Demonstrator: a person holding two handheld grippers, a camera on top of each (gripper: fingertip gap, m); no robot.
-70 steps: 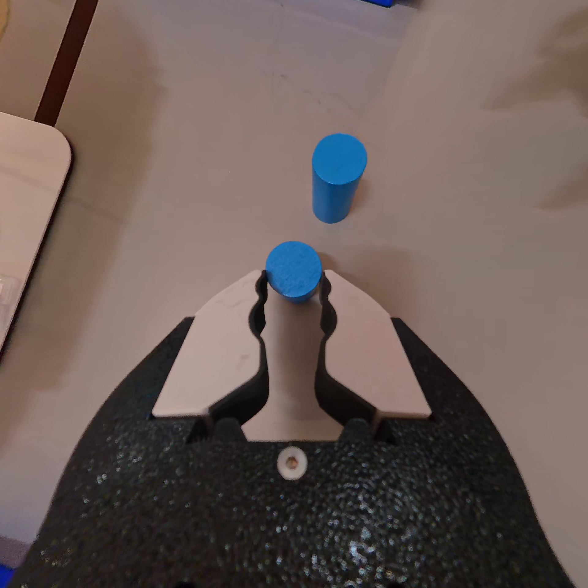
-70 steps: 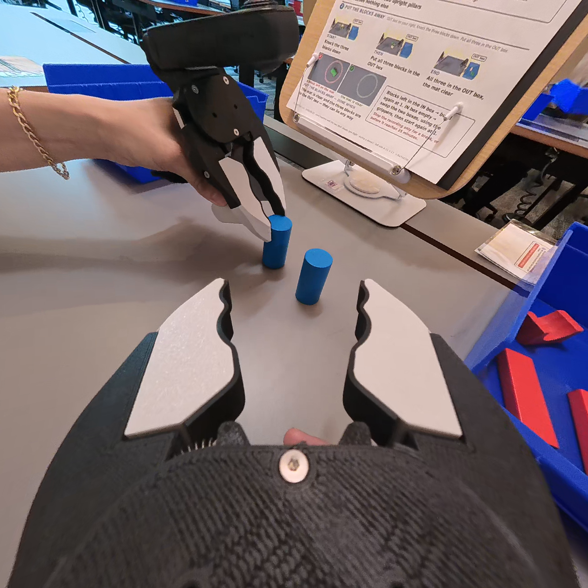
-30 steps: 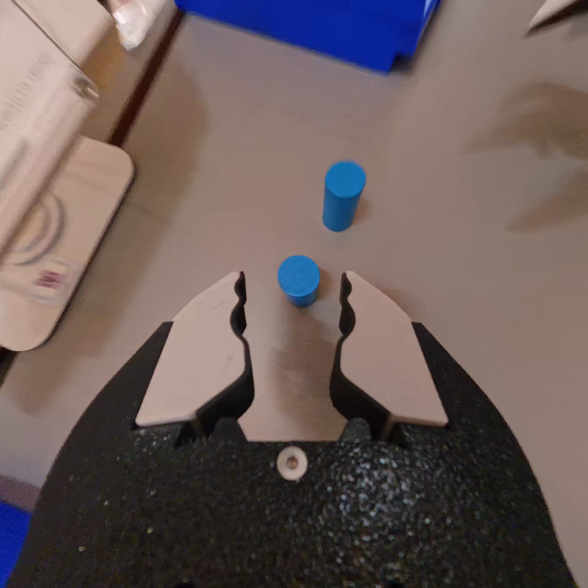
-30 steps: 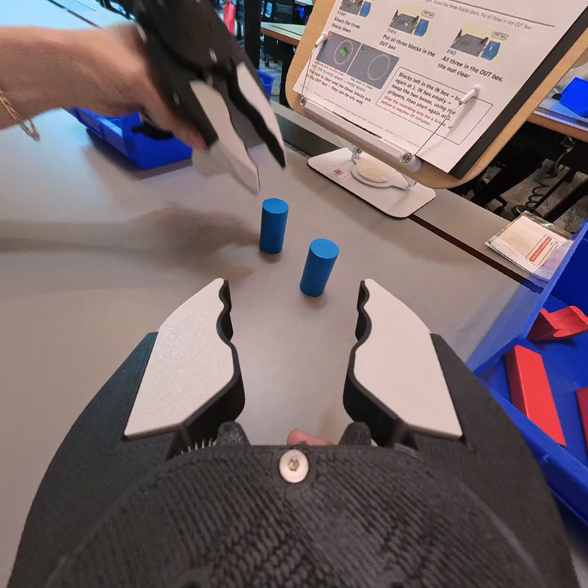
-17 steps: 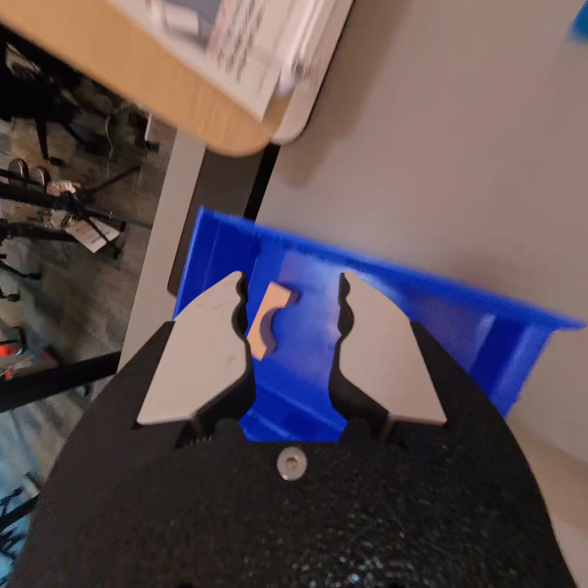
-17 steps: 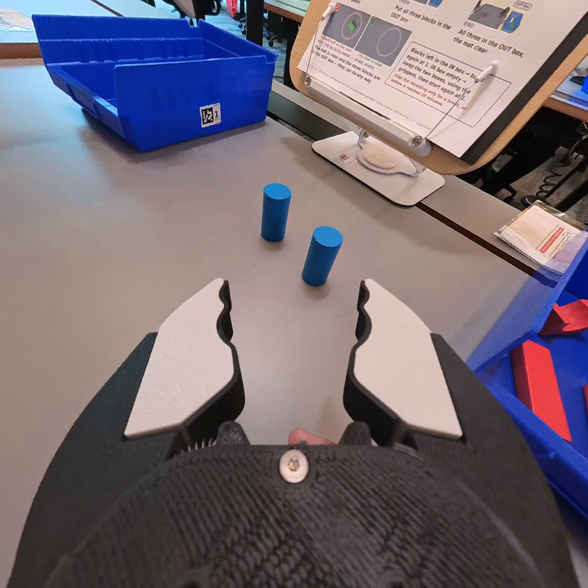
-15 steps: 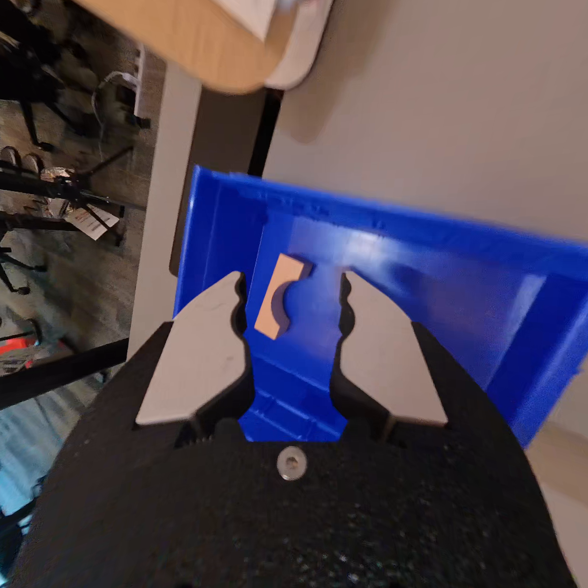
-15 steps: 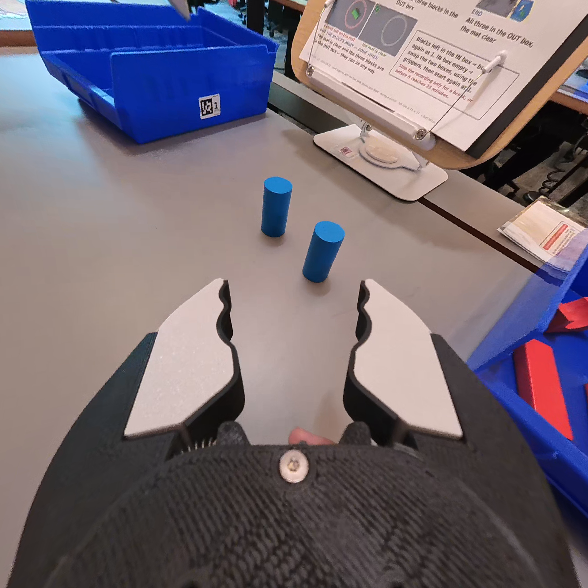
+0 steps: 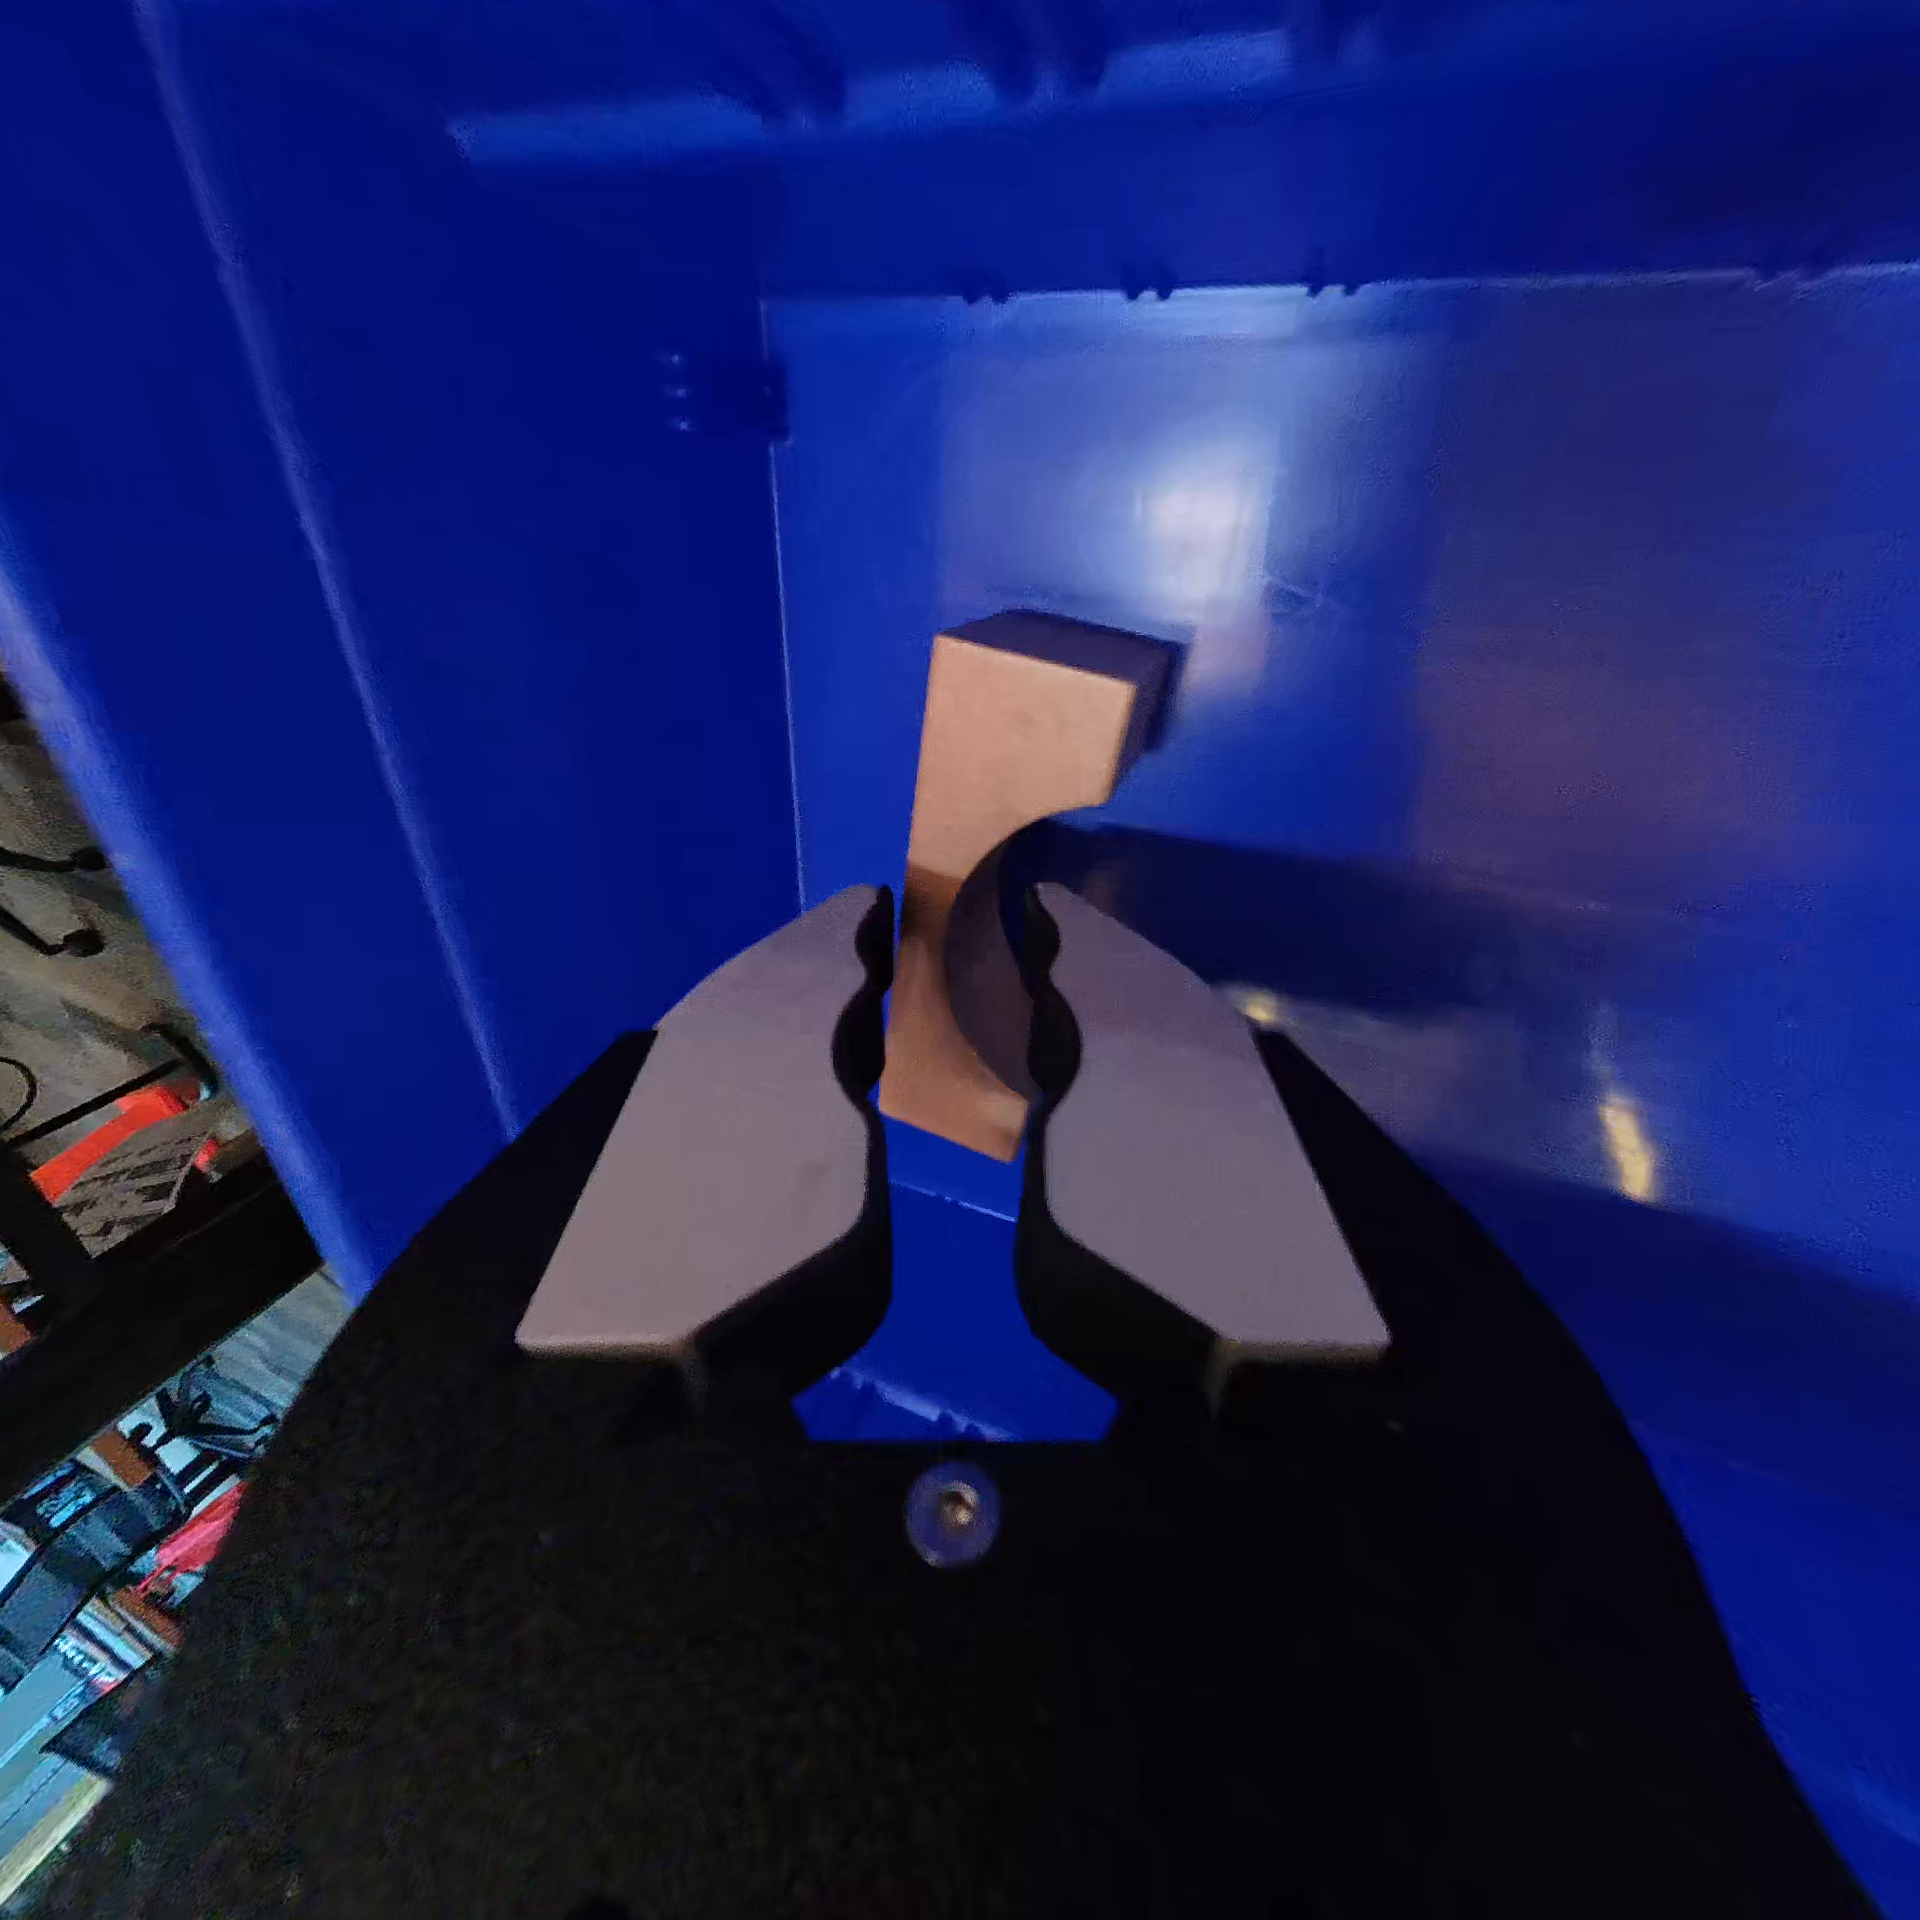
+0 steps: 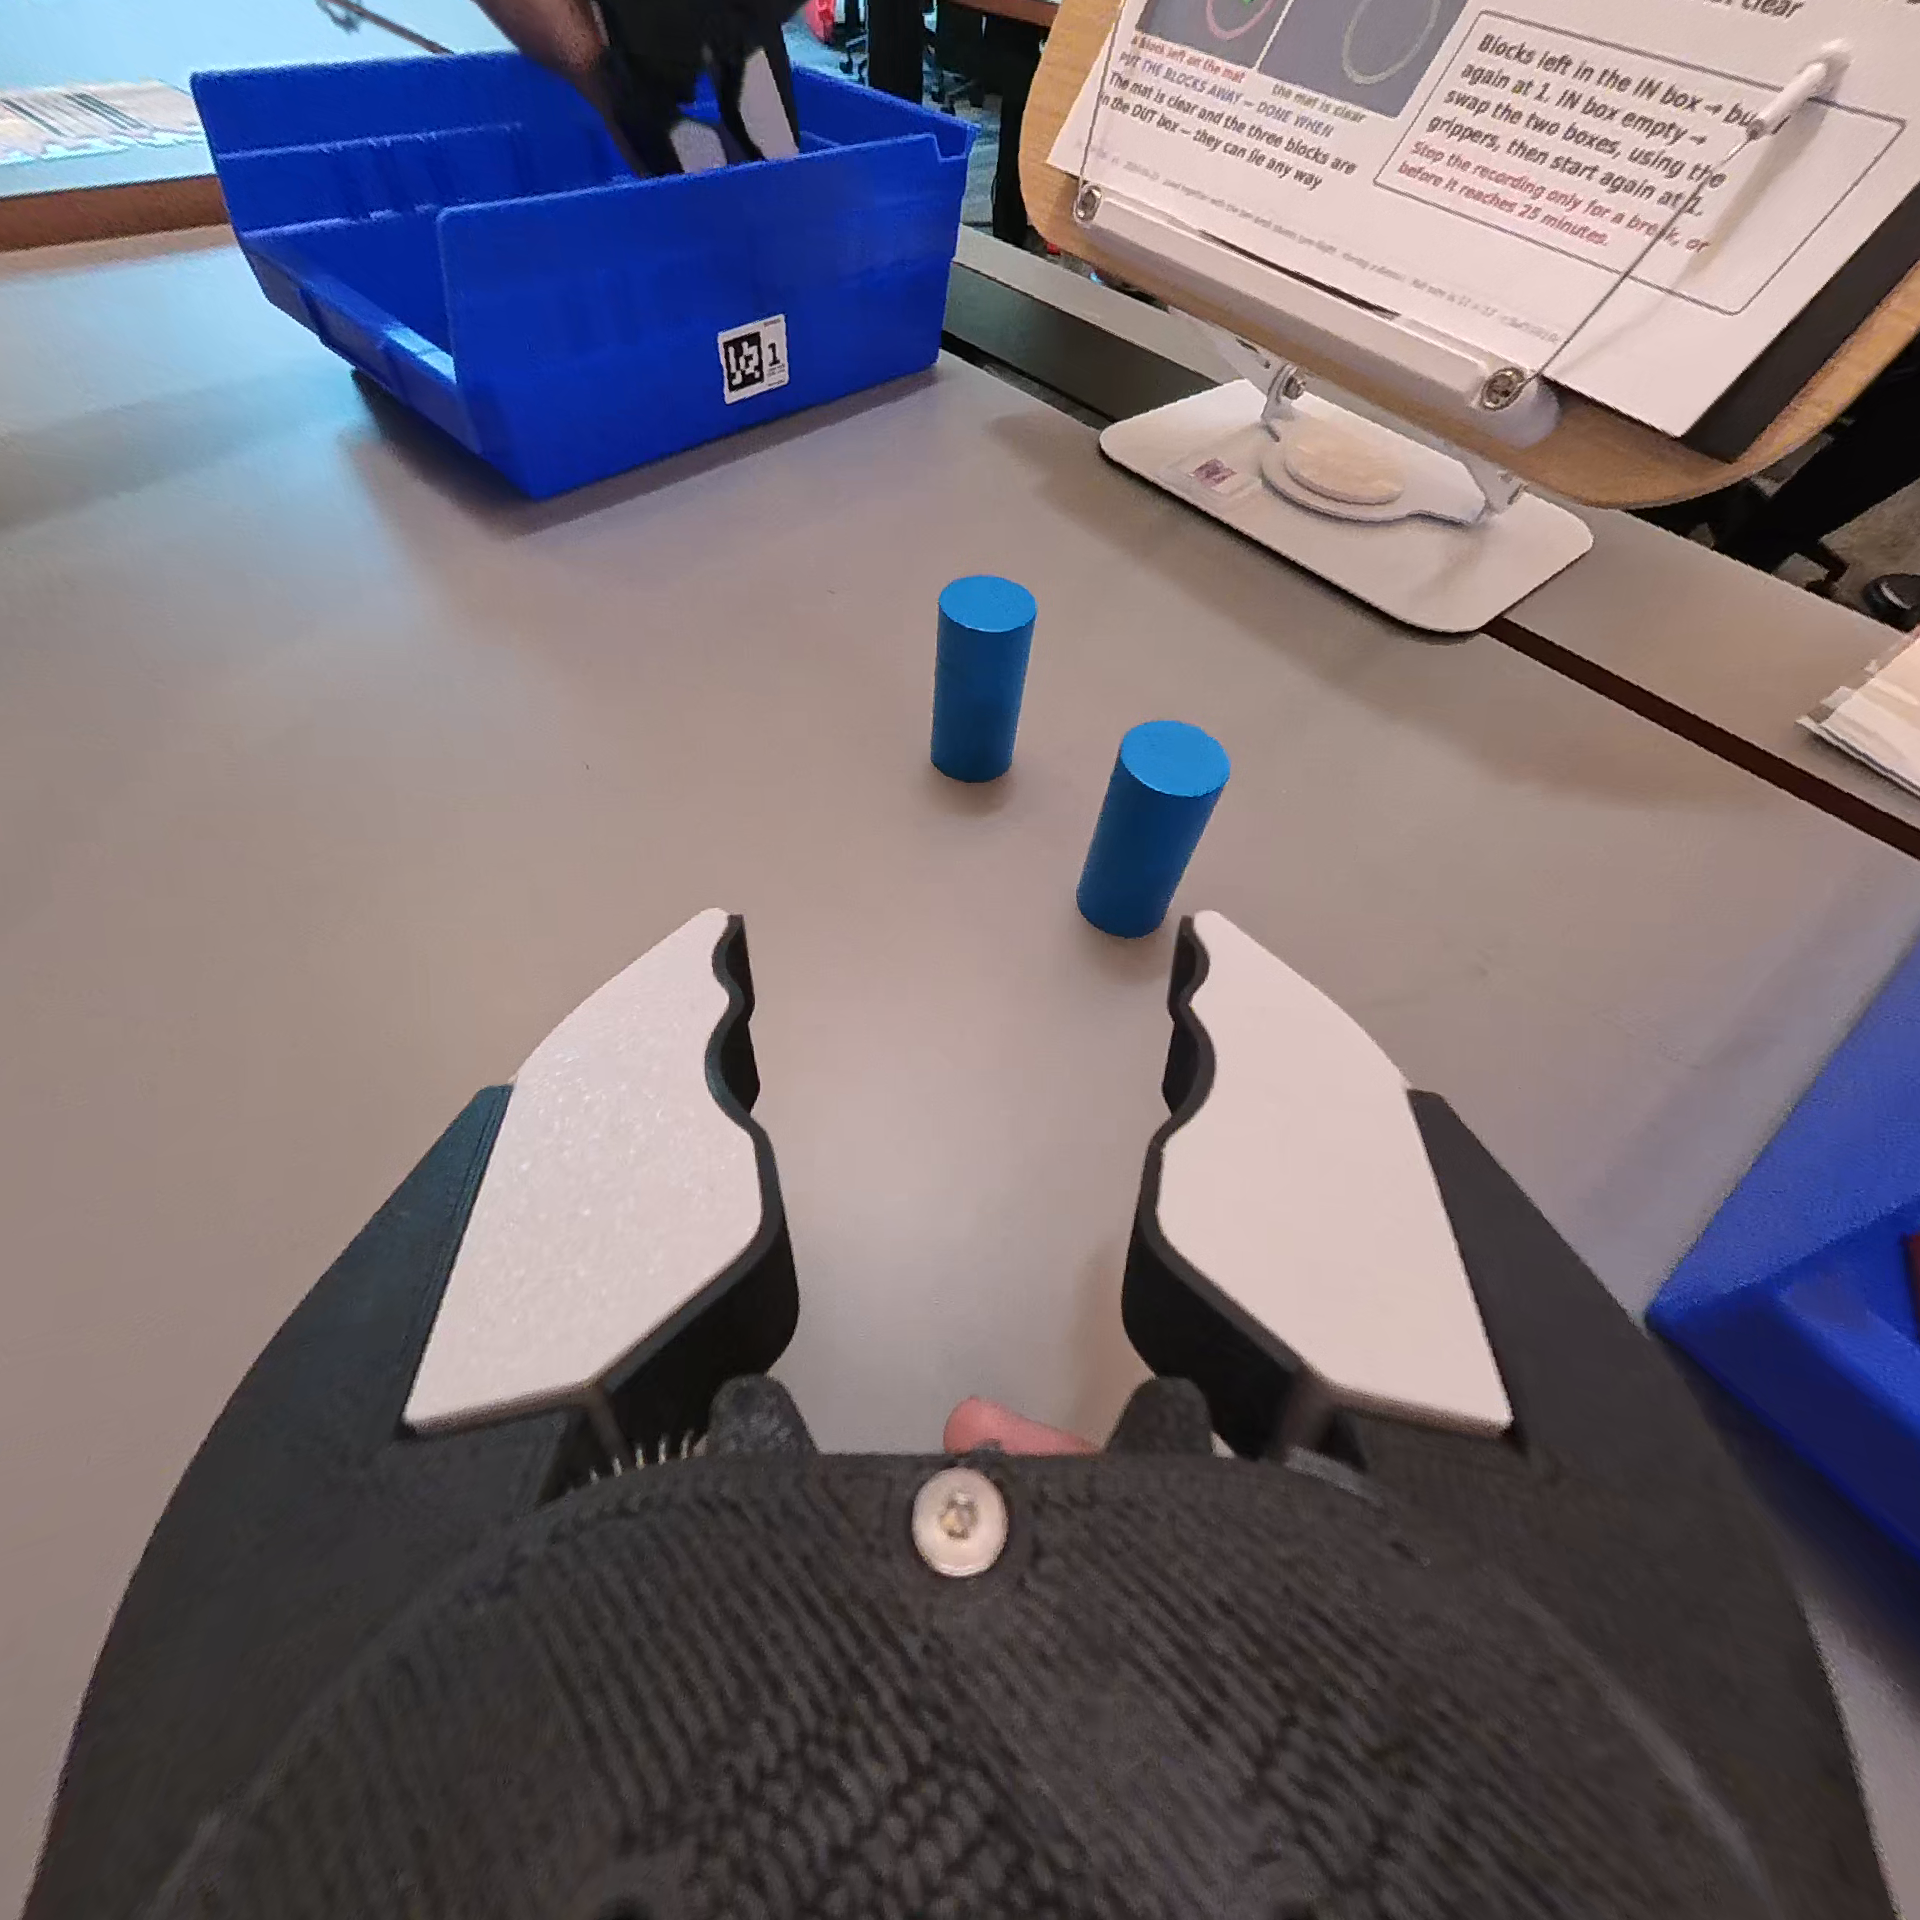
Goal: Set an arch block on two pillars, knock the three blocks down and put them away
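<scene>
My left gripper reaches down into a blue bin and is shut on the thin middle of a tan wooden arch block that lies on the bin floor. The right wrist view shows it inside the bin at the far left. My right gripper is open and empty above the grey table. Two blue cylinders stand upright just ahead of it. The nearer one is by its right fingertip. The farther one is a little left.
The bin with a square marker tag sits at the table's far left. A document stand holding a printed sheet is at the far right. A second blue bin is at the right edge.
My left gripper let go of the cylinder, swung away to the bin, dropped into it and closed on the arch block. My right gripper stayed open and shifted slightly.
</scene>
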